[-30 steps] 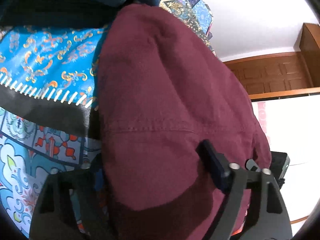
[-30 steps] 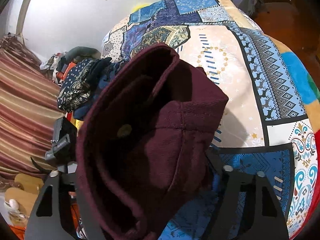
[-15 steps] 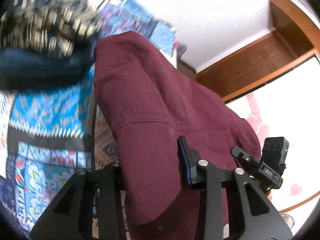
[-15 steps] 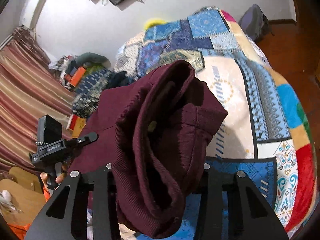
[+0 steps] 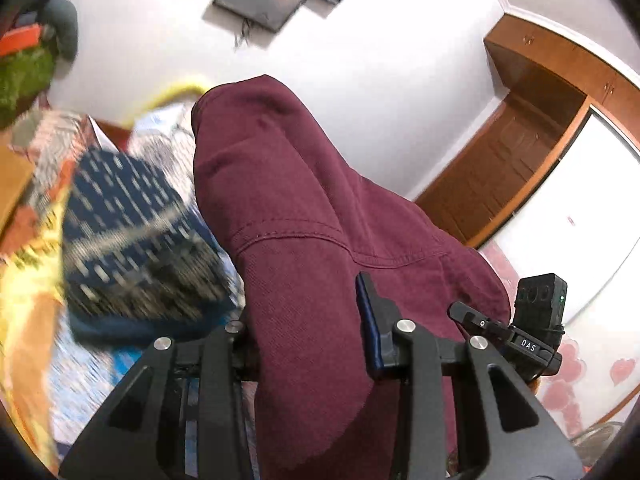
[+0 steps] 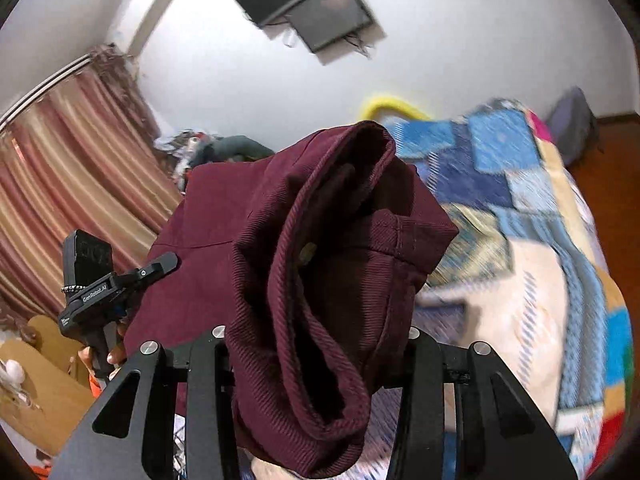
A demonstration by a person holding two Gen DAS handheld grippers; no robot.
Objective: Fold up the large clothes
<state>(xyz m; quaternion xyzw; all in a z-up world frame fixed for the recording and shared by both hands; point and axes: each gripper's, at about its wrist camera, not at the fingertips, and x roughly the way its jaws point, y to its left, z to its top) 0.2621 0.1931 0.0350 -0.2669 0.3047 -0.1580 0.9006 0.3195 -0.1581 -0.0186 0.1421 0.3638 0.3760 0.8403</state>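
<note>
Gripping from both ends, the two tools held a dark maroon corduroy garment (image 5: 312, 240) lifted clear above a bed covered by a blue, cream and multicoloured patchwork quilt (image 6: 532, 264). Seen by the left wrist camera, an orange-yellow blurred cloth (image 5: 28, 300) ran along the left edge of the bed, and just right of it lay a navy fabric bundle with pale dashes (image 5: 128, 232), smeared by motion. Right of that bundle, the left gripper (image 5: 308, 344) had its black fingers (image 5: 380, 332) pinching a thick fold of the maroon cloth, which rose up between them and spread across the middle of the view; a stitched seam crossed it. At the far right of that view the other tool's black camera block showed beyond the cloth, before a brown wooden wardrobe (image 5: 516, 160). From the right wrist camera, a striped red and tan curtain (image 6: 68, 184) hung at the left, with a hand (image 6: 100, 354) on the handle of the opposite tool beside it. Toward the centre, the right gripper (image 6: 316, 344) was clamped on a bunched waistband end of the garment, its layers hanging open in a dark loop. Both pairs of jaws had just been closing onto the cloth. Right of it the quilt stretched toward the bed's far corner, where a grey backpack (image 6: 572, 120) sat on the wooden floor.
</note>
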